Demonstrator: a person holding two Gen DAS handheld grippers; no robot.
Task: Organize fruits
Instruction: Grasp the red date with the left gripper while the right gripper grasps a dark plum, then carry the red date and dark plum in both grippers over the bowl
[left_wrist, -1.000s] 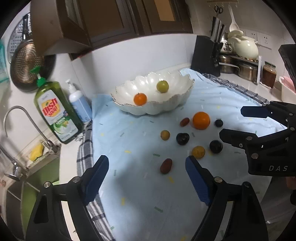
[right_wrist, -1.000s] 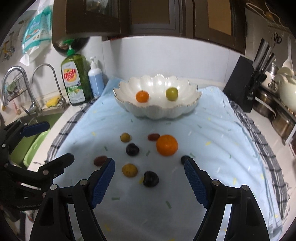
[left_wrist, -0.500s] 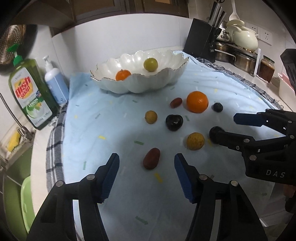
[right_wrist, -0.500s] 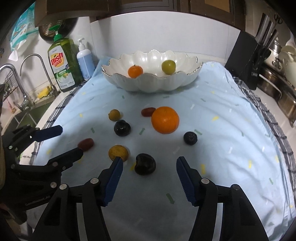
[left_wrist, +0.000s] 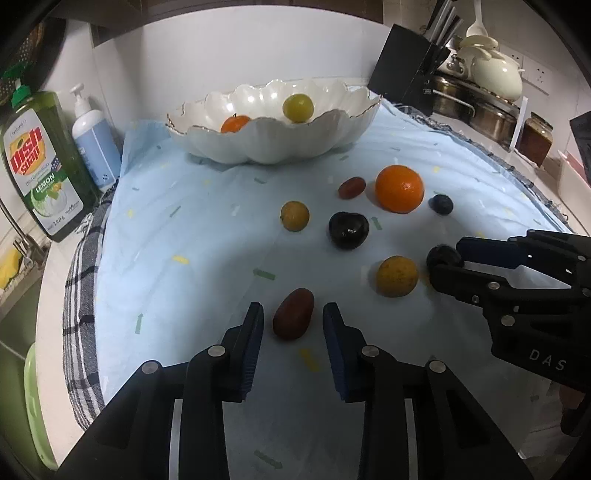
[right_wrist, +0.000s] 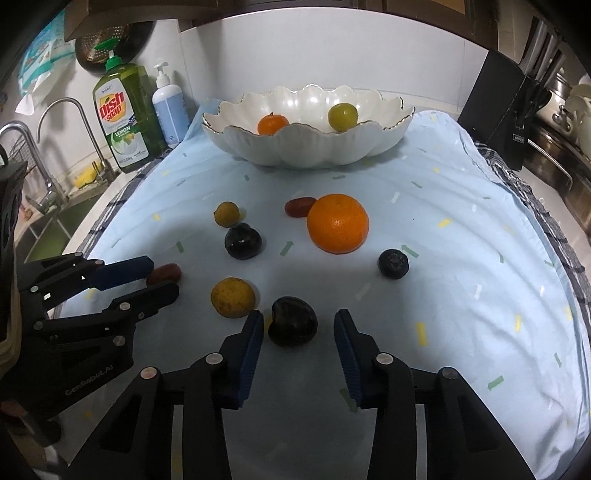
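Note:
Loose fruits lie on a light blue cloth (left_wrist: 192, 229) in front of a white scalloped bowl (left_wrist: 273, 147), which holds a small orange (left_wrist: 234, 123) and a green fruit (left_wrist: 297, 107). My left gripper (left_wrist: 293, 318) straddles a red oblong fruit (left_wrist: 293, 314). Its jaws are closing, and a thin gap shows on each side. My right gripper (right_wrist: 298, 322) straddles a dark plum (right_wrist: 293, 321). Its jaws are closing too, and the pads are not touching the plum. A big orange (right_wrist: 338, 223), a second dark plum (right_wrist: 243, 242) and two yellow fruits (right_wrist: 232, 297) lie nearby.
A green dish soap bottle (left_wrist: 40, 166) and a white pump bottle (left_wrist: 94, 136) stand at the left by the sink (right_wrist: 48, 221). A black knife block (left_wrist: 406, 77) and pots (left_wrist: 480, 107) stand at the back right. A small dark berry (right_wrist: 393, 263) lies right of the orange.
Both grippers have come down towards the cloth, and their jaws have narrowed. The left pair now flanks the red fruit and the right pair flanks the dark plum. No fruit has moved.

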